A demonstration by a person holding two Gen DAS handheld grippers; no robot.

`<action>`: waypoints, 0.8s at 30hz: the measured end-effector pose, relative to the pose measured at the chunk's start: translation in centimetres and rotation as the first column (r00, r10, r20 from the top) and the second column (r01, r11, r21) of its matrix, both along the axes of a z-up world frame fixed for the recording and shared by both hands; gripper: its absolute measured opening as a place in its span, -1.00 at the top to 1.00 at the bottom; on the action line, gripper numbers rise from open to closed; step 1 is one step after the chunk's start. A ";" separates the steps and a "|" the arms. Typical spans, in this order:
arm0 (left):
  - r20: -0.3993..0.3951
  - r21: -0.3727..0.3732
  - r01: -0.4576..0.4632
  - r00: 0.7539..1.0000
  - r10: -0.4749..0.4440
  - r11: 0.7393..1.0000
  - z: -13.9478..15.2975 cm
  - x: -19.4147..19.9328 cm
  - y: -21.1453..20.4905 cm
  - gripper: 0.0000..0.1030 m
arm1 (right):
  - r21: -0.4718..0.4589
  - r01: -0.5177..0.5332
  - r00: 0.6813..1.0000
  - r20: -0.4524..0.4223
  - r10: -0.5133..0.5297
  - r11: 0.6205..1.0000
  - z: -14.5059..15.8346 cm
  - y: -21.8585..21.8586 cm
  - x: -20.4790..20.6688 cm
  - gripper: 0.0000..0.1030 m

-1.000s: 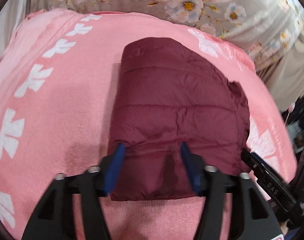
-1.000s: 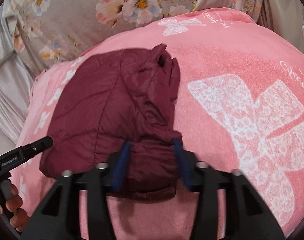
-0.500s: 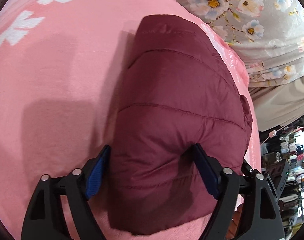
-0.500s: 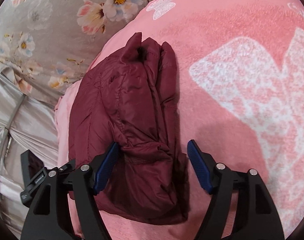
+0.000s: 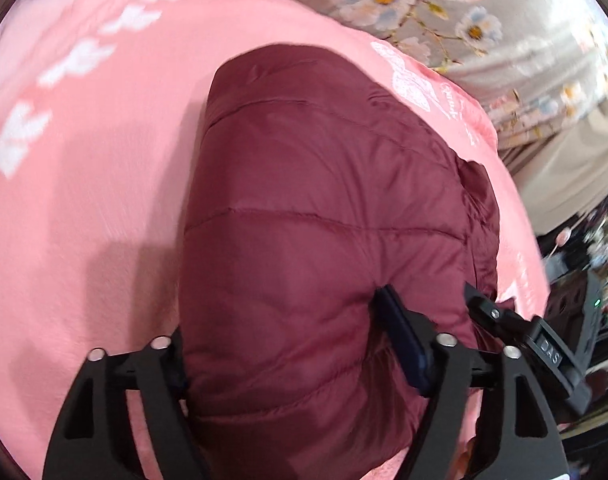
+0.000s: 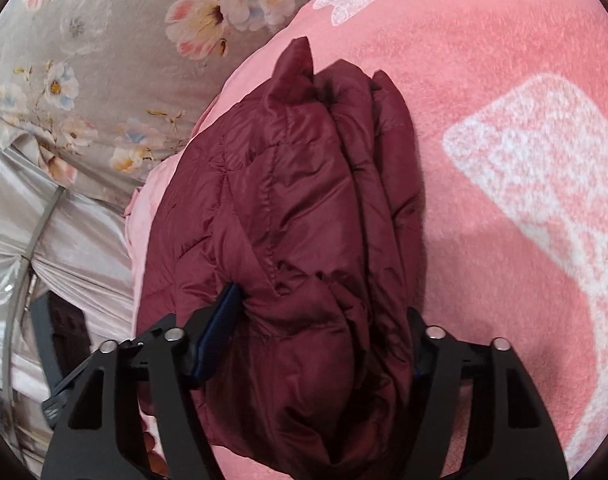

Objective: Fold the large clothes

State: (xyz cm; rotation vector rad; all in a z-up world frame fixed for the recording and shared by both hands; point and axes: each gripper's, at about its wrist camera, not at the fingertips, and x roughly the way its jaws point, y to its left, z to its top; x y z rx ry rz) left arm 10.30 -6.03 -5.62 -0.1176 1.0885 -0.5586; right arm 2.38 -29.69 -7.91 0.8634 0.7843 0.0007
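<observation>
A dark red quilted puffer jacket [image 5: 324,220], folded into a thick bundle, lies on a pink blanket [image 5: 84,160]. My left gripper [image 5: 288,344] straddles the jacket's near end with its jaws wide, fabric bulging between them; its left finger is hidden under the cloth. In the right wrist view the jacket [image 6: 296,208] shows its stacked folded edges. My right gripper [image 6: 320,332] likewise straddles the bundle's near end, jaws wide around it, right finger mostly covered. The right gripper's body [image 5: 544,352] shows in the left wrist view.
The pink blanket [image 6: 504,140] has white butterfly prints. A grey floral cloth [image 5: 444,8] hangs behind it, also in the right wrist view [image 6: 104,80]. Silvery fabric [image 6: 64,248] lies at the left. Dark clutter [image 5: 592,280] sits past the blanket's right edge.
Both grippers opened wide and pushed in around the jacket's near end. The bundle now fills the space between each pair of fingers and looks plumper and raised.
</observation>
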 end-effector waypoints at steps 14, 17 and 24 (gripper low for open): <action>0.228 0.095 0.096 0.967 -0.115 0.991 5.8 -4.8 -3.4 0.25 | -0.242 0.077 0.996 0.072 -0.061 0.967 5.7 1.1 -3.3 0.66; 0.254 0.083 0.117 0.958 -0.134 0.990 7.0 -5.7 -3.6 0.26 | -0.277 0.101 0.992 0.101 -0.076 0.956 7.1 1.2 -4.4 0.66; 0.360 0.065 0.159 0.917 -0.172 0.985 10.6 -7.9 -4.1 0.27 | -0.306 0.155 0.976 0.197 -0.097 0.939 10.9 0.8 -6.6 0.66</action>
